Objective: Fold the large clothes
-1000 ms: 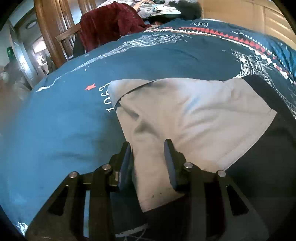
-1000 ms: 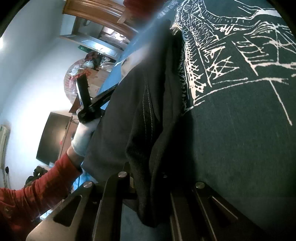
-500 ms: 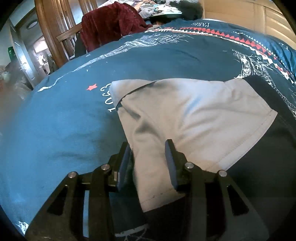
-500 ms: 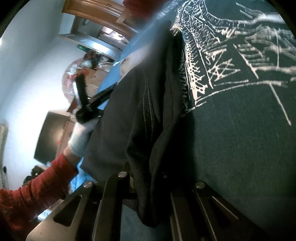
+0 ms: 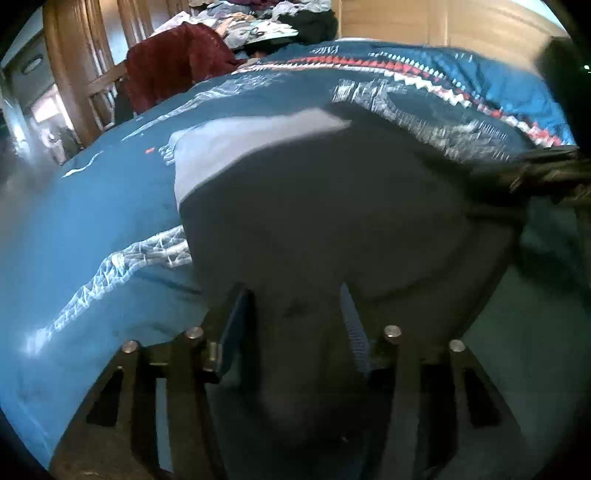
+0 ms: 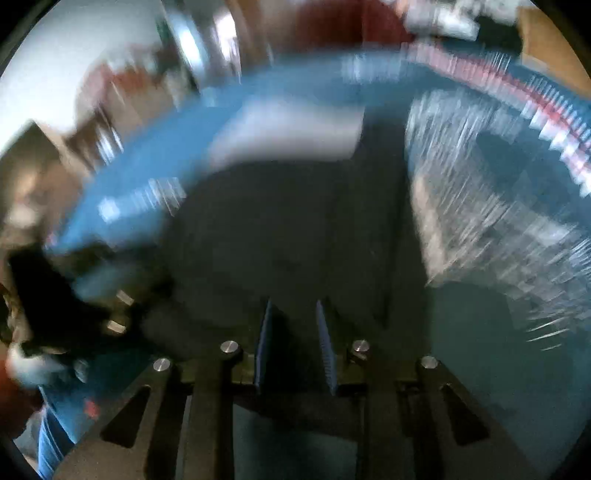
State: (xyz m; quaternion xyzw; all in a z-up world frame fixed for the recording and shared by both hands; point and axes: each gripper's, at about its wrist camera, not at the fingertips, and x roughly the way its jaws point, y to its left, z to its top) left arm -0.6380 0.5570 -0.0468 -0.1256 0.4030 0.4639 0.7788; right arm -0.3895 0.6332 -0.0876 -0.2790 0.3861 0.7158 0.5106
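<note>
Counted: one dark garment (image 5: 325,221) with one pale grey panel (image 5: 236,136); one blue printed bedspread (image 5: 92,206) beneath it; one dark red cloth (image 5: 173,70) on one wooden chair (image 5: 99,85); one heap of mixed clothes (image 5: 266,18), number within indeterminate; two grippers, left gripper (image 5: 295,325) and right gripper (image 6: 295,343).

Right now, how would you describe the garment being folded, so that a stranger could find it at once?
Look at the bed, covered by a blue quilt with white line drawings and a red zigzag band. On it lies a dark grey garment just ahead of the left claw. Only this garment has a pale grey panel at its far end.
</note>
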